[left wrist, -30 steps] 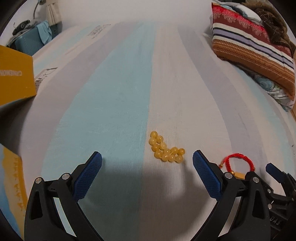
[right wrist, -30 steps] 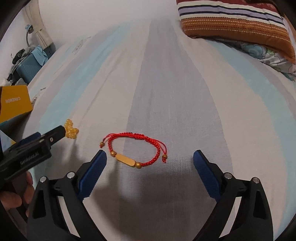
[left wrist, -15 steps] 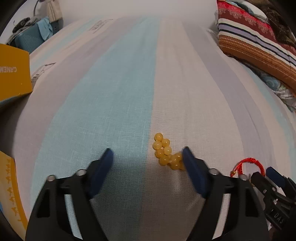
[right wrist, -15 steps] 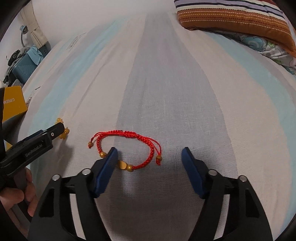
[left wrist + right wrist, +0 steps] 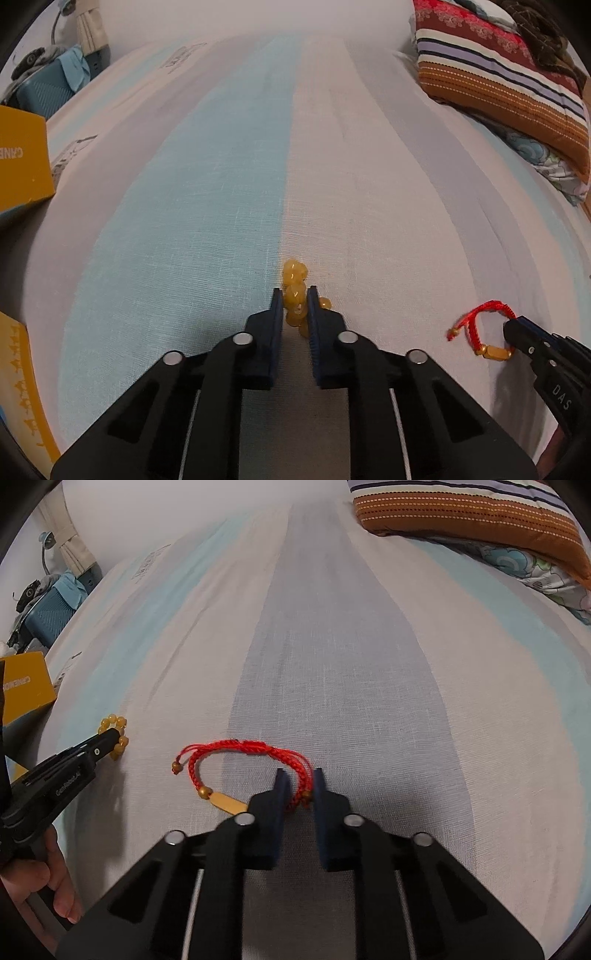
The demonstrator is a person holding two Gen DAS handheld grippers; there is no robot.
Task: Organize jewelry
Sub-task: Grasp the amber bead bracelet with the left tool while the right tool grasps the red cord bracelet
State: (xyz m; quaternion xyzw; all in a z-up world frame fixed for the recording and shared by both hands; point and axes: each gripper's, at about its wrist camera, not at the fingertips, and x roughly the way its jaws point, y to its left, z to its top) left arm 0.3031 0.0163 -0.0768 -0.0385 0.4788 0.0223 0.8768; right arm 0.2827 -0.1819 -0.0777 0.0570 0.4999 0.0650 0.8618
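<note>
On the striped bed [image 5: 229,184], both grippers had gone from spread wide a second earlier to pinching. The left gripper [image 5: 295,304] clamped the yellow bead bracelet [image 5: 294,284]; the right gripper [image 5: 298,786] nipped the red cord bracelet [image 5: 236,747]. Both looked ready to lift.

Striped pillow [image 5: 502,85] top right, yellow box [image 5: 22,162] left w/ blue suitcase [image 5: 44,92].

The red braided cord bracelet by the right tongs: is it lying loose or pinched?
Pinched. The right tongs are shut on the red braided cord bracelet, its cord squeezed between the blue pads.
</note>
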